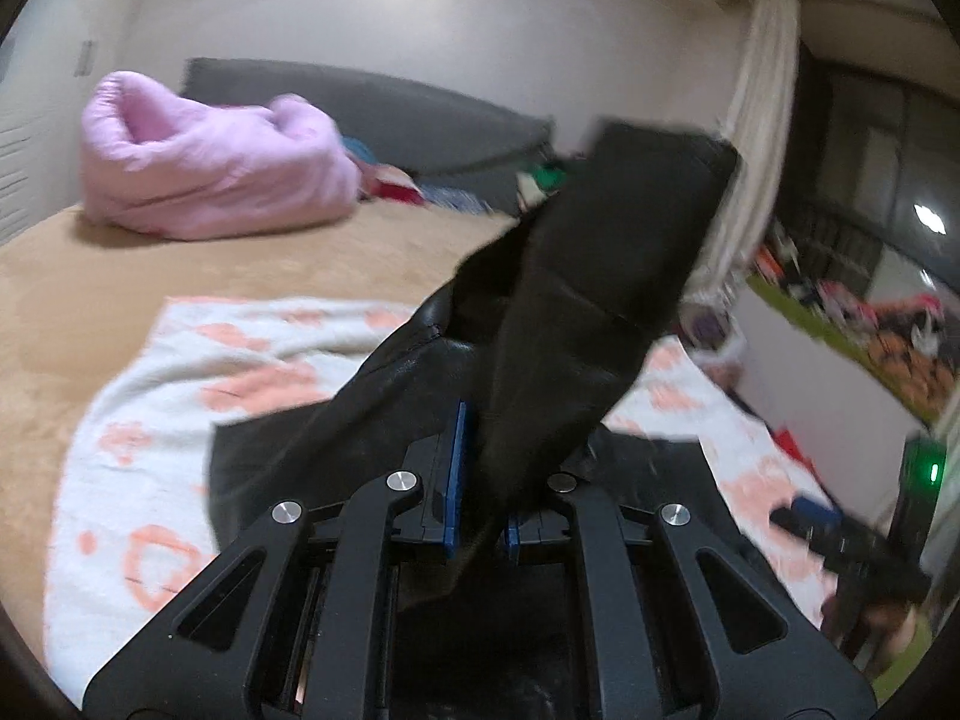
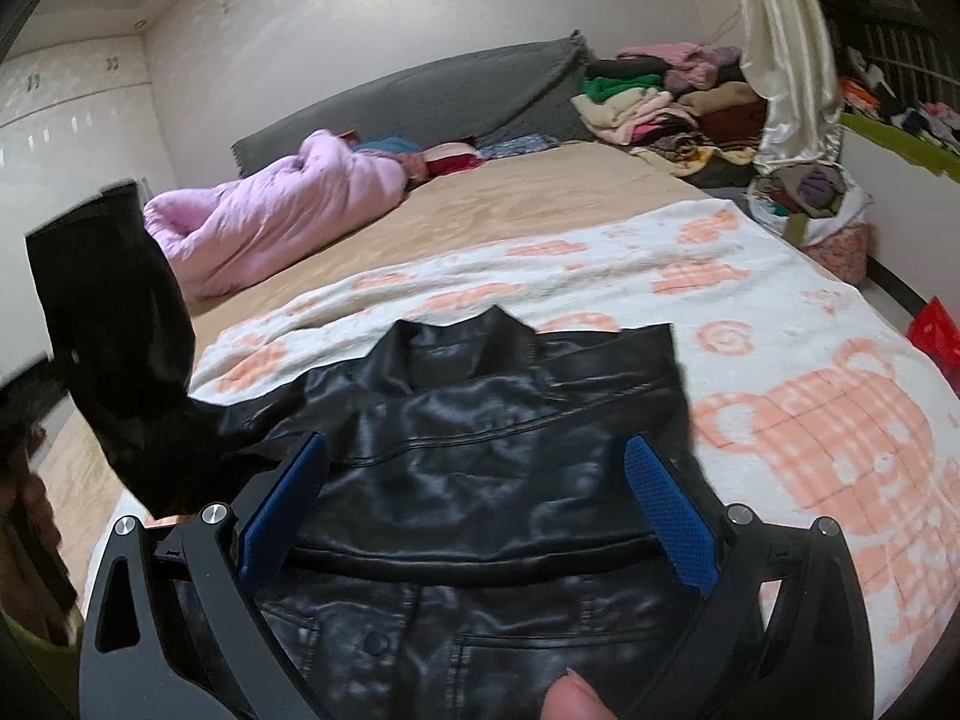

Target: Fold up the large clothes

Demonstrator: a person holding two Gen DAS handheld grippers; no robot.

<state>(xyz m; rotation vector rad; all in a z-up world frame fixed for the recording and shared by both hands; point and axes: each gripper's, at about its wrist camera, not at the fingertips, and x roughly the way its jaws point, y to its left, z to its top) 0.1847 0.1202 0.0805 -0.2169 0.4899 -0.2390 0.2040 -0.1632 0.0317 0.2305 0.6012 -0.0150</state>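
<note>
Clamped between the blue pads of the left gripper (image 1: 483, 516), pressed together on it, is a sleeve (image 1: 576, 312) of the black leather jacket (image 2: 480, 480). In the left wrist view the sleeve rises out of the pinch and stands up and away to the right, its cuff end highest, while its root runs down toward the jacket body on the patterned blanket (image 1: 150, 420).

From the right wrist view the same sleeve shows at far left, lifted off the bed and leaning outward, away from the jacket body. Rightward lies the body itself, flat on the white and orange blanket, collar pointing away from the camera toward the pink duvet (image 2: 270, 210) and the grey headboard (image 2: 420, 96). The body's long axis runs straight along the line of the right gripper (image 2: 480, 516). That gripper hovers over the chest of the jacket with its blue pads spread wide, pinching nothing; a fingertip (image 2: 576, 699) shows at the bottom edge.

Judging by this layout, the coming move is a fold of the sleeve inward, across the chest. What it turns on is that the sleeve sits on the jacket's left flank, with the left hand holding it, while the landing spot lies to the right, under the right gripper. Further right the blanket is bare up to the bed edge, with a clothes pile (image 2: 672, 102) beyond.
</note>
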